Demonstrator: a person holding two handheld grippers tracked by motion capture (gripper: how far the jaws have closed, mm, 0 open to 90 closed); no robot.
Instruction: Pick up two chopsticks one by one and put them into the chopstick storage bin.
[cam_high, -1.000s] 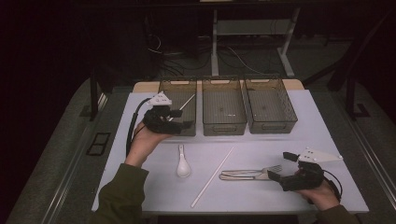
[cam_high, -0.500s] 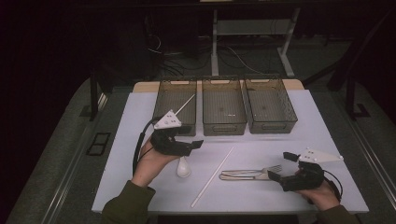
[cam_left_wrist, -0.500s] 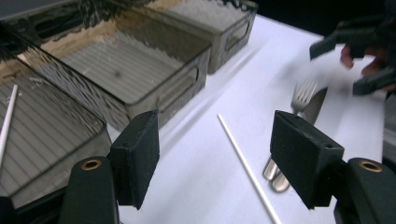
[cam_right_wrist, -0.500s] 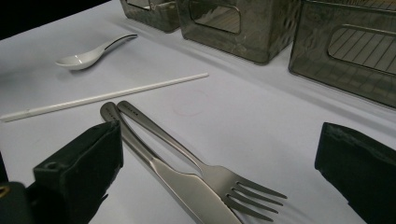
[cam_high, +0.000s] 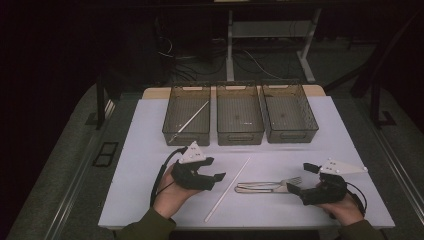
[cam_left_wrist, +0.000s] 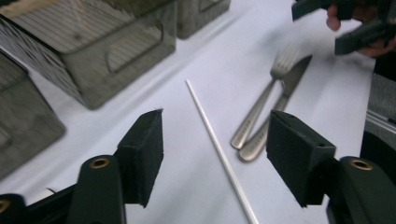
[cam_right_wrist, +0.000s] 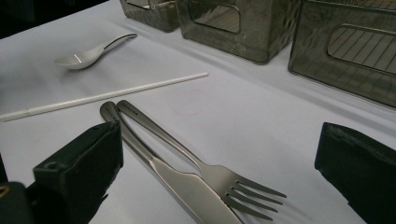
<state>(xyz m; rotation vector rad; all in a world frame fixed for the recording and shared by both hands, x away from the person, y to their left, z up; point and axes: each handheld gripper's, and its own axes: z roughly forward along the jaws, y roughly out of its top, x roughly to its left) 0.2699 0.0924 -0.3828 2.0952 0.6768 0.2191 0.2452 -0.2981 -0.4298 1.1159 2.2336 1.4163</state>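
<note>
High view: left claw low over desk, jaws spread, just been closing, nothing between; white stick just beside. Right claw spread, empty, at fork and knife tips. Spoon lies apart.

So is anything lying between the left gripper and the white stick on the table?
Nothing visible. The left gripper hangs with open jaws over the white stick; bare table lies between them. The fork and knife lie off to one side.
</note>
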